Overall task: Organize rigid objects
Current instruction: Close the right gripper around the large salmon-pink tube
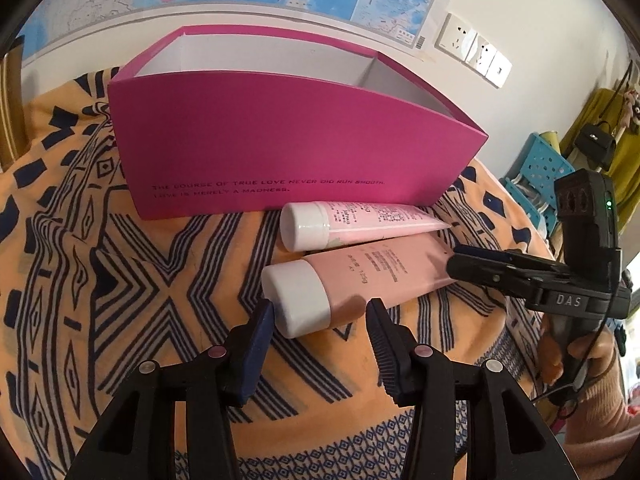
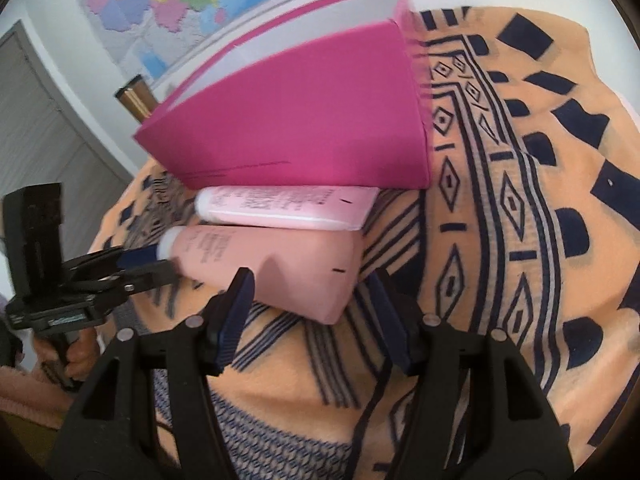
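Magenta box stands open-topped on the patterned cloth, white inside, contents hidden; its side reads "Love is merely a madness." Two pink tubes lie just in front. Left gripper straddles the nearer tube's white cap, jaws apart; right gripper likewise parted at its crimped end

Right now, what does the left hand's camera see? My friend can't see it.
Two pink tubes with white caps lie side by side on a patterned orange cloth, in front of an open bright pink box. The left gripper stands open around the nearer tube's cap, and the right gripper reaches its other end.
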The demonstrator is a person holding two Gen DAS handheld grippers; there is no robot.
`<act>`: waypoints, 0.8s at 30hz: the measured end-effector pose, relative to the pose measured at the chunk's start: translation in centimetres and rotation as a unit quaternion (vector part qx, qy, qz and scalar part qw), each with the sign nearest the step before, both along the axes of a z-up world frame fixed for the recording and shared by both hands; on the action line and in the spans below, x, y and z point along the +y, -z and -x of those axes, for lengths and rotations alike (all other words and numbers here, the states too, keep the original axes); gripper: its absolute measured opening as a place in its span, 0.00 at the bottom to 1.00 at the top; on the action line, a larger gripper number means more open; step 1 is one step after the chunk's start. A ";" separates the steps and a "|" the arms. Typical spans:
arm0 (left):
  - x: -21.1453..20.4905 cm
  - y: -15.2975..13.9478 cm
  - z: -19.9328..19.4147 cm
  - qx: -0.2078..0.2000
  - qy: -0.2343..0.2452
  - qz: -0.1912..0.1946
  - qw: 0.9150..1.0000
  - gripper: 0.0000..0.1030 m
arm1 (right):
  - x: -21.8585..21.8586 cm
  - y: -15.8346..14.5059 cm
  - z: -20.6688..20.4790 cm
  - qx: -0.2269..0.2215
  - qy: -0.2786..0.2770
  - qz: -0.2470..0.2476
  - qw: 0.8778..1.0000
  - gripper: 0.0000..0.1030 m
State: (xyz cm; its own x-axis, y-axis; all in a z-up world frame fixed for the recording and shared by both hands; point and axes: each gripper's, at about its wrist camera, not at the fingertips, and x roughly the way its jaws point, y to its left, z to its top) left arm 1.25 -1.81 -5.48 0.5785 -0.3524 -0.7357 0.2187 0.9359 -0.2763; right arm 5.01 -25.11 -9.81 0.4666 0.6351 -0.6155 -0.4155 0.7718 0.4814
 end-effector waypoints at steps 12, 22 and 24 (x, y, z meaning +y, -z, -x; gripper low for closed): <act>-0.7 -0.4 0.3 -0.006 -0.004 -0.014 1.000 0.46 | 0.4 -0.2 0.7 -0.011 0.001 -0.002 1.000 0.55; -1.0 -1.0 0.9 -0.018 -0.001 -0.019 1.000 0.46 | 0.0 -0.9 1.7 -0.022 0.005 -0.007 1.000 0.55; -0.9 -1.0 1.2 -0.019 -0.001 -0.021 1.000 0.46 | -0.1 -1.0 1.9 -0.024 0.004 -0.005 1.000 0.55</act>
State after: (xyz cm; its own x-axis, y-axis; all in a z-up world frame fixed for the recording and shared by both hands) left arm 0.08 -2.75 -4.47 0.6074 -0.3214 -0.7264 0.2272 0.9466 -0.2288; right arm 3.13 -25.18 -8.83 0.5010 0.6375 -0.5853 -0.4318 0.7703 0.4693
